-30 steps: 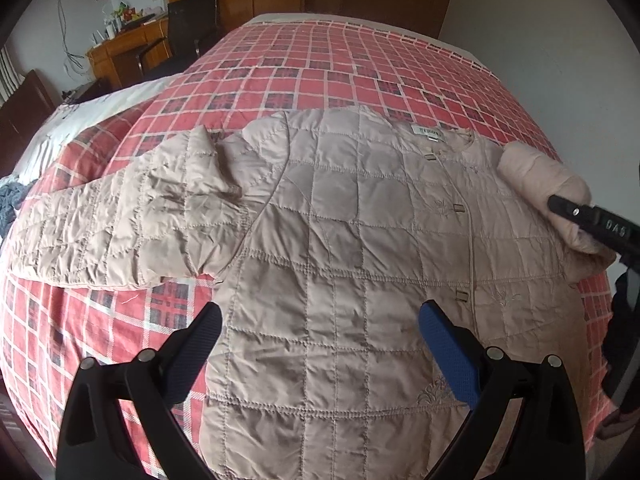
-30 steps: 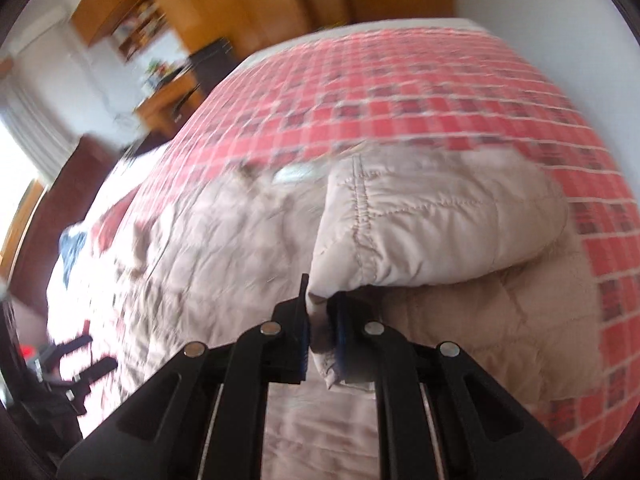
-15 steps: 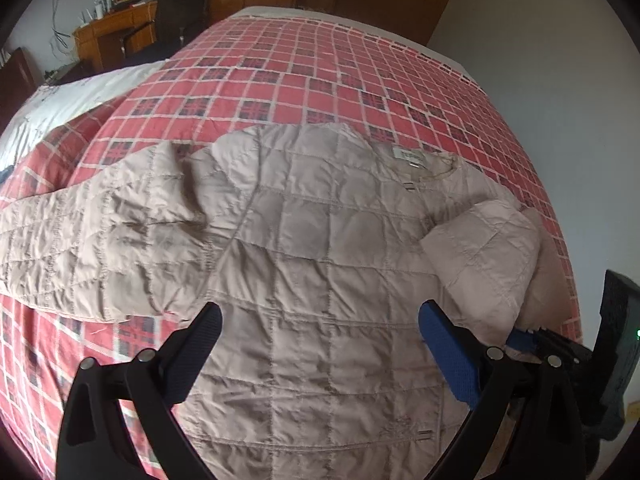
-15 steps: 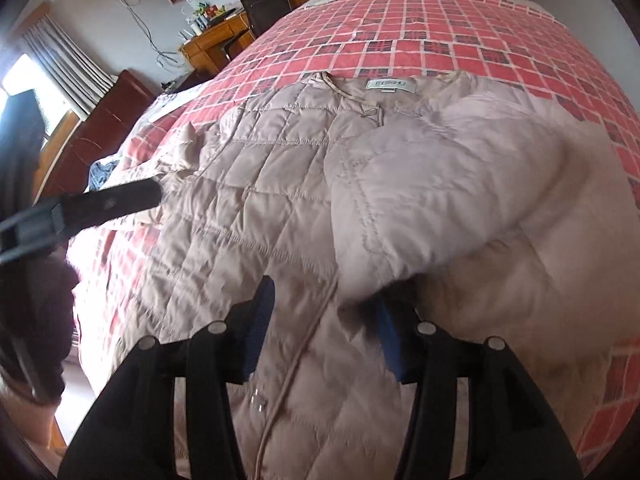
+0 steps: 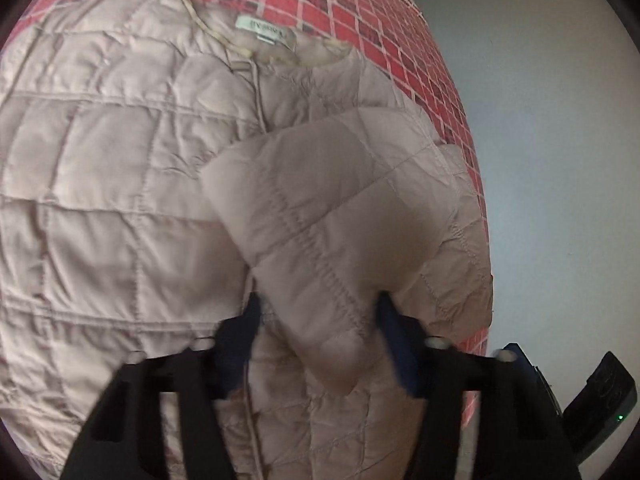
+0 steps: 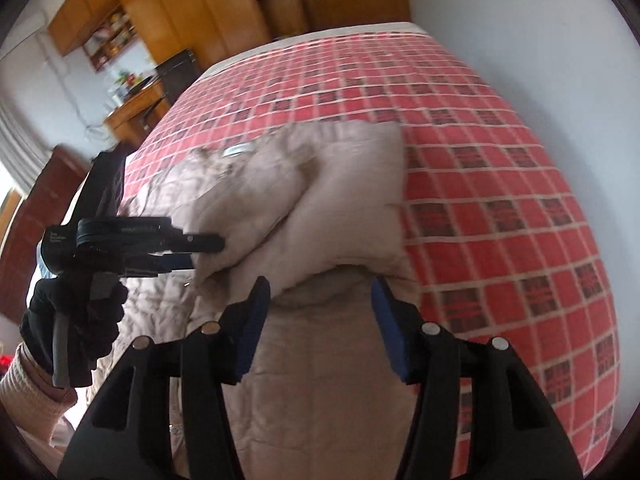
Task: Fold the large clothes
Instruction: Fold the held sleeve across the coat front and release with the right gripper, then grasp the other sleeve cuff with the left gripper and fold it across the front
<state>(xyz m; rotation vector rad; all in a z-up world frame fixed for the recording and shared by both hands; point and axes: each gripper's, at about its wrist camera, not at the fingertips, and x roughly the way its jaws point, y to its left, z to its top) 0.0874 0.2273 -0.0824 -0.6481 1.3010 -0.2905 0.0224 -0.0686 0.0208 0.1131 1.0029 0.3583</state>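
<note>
Two grippers, left gripper (image 5: 318, 340) and right gripper (image 6: 318, 326), straddle the folded sleeve (image 5: 340, 216) with spread jaws; judged next: flatten it onto the jacket (image 5: 112, 200).

Your surface is a bed (image 6: 500, 128) under a red plaid cover (image 5: 360, 12). Directly on it lies a beige quilted jacket (image 5: 120, 184), spread flat, collar label facing up, one sleeve (image 5: 340, 216) folded back over its front near the bed's wall-side edge.
</note>
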